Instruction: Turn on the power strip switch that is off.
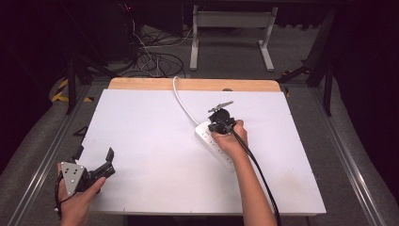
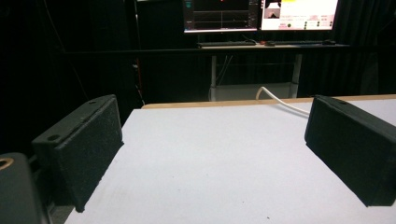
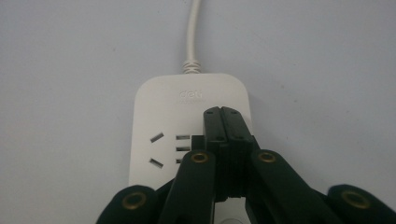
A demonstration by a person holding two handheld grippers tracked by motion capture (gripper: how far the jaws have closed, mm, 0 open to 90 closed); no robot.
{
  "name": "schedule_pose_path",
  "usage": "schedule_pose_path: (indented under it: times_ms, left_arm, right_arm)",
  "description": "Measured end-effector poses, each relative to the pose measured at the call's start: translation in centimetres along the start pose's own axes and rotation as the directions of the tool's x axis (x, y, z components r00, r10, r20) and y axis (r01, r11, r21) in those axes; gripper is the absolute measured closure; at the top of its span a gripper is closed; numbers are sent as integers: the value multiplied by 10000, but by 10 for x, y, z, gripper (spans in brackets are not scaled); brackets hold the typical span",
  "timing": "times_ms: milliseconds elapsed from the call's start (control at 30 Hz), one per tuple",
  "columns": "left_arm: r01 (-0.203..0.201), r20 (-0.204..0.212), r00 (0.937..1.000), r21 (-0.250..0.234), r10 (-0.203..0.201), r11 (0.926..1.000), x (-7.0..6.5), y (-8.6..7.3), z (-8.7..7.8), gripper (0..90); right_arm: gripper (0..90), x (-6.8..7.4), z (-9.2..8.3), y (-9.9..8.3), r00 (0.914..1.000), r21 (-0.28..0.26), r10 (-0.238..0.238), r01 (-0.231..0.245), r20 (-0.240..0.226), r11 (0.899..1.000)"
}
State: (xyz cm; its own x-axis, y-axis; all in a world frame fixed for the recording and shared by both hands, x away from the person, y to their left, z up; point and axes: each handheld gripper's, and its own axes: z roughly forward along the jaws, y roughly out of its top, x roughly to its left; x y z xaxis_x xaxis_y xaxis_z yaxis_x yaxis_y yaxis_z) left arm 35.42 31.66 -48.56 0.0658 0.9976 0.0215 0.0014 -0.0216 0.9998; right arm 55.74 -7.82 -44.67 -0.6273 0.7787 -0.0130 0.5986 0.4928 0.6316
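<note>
A white power strip (image 1: 205, 135) (image 3: 159, 107) lies slantwise on the white table top (image 1: 150, 141), right of the middle. Its white cable (image 1: 181, 101) (image 3: 192, 32) (image 2: 285, 103) runs off over the far edge. My right gripper (image 1: 220, 124) (image 3: 222, 112) points down at the strip's cable end, its jaws pressed together with nothing between them. Their tips lie over the strip just beside the first socket. Whether they touch it I cannot tell. My left gripper (image 1: 94, 156) (image 2: 212, 126) rests at the table's near left corner, jaws wide apart and holding nothing.
A wooden strip (image 1: 188, 84) borders the table's far edge. Beyond it stand a white desk frame (image 1: 230, 28) and loose cables on the floor (image 1: 155, 59). Two lit monitors (image 2: 261, 14) sit on a desk behind the table. Metal rails run along both sides.
</note>
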Motion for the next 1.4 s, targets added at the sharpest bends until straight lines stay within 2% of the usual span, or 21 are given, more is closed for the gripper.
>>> schedule_pose_path:
  times_ms: [233,400,1400]
  left_arm:
    - [24,13,10000,16,-24,10000,0,0,-1,48]
    - [35,-18,10000,1,-35,10000,0,0,-1,48]
    - [-45,36,10000,59,45,10000,-2,-1,1,48]
  right_arm:
    - [900,0,0,-1,9999,-21,97,-97,31,10000]
    - [900,3,1,0,9997,60,55,-56,221,10000]
    - [900,4,1,-3,9994,-162,130,-125,335,9998]
